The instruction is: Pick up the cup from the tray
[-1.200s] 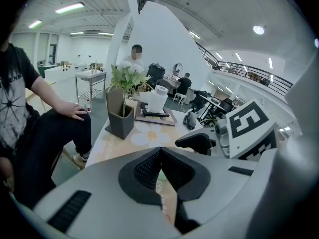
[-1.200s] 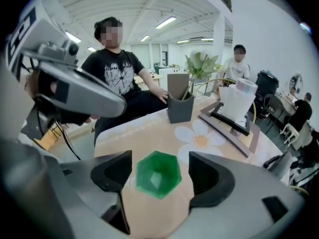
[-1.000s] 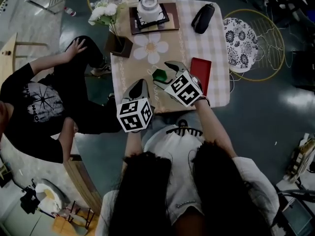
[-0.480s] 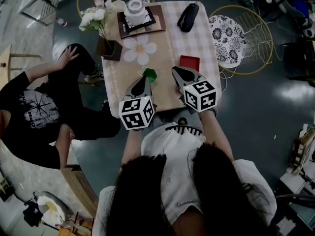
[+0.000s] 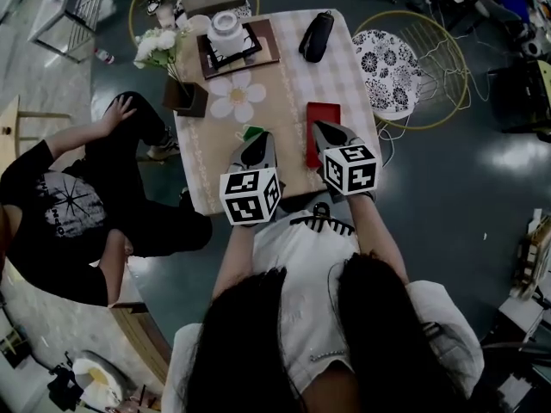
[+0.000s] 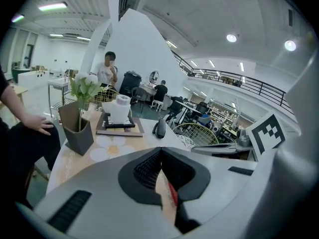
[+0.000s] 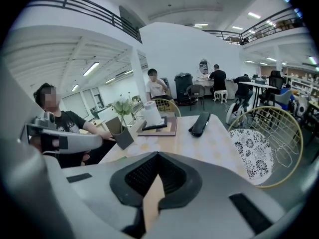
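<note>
The small green cup (image 5: 251, 132) stands on the tablecloth left of the red tray (image 5: 325, 113), outside it. Only its far edge shows past the tip of my left gripper (image 5: 261, 138). That gripper is shut with nothing in it, its jaws meeting at the tip (image 6: 160, 151). My right gripper (image 5: 322, 128) hangs over the near end of the tray, also shut and empty (image 7: 158, 155). A red sliver of the tray (image 6: 172, 193) shows below the left jaws. Neither gripper touches the cup.
At the far end of the table (image 5: 284, 84) are a dark vase of white flowers (image 5: 183, 95), a daisy-shaped mat (image 5: 234, 95), a brown board with a white pot (image 5: 228, 29) and a black case (image 5: 315, 35). A person in black (image 5: 77, 196) sits at the left; a patterned chair (image 5: 392, 58) stands on the right.
A second ago the right gripper held the green cup above the table. The cup now stands on the cloth; the right gripper has let go, moved right over the tray and shut.
</note>
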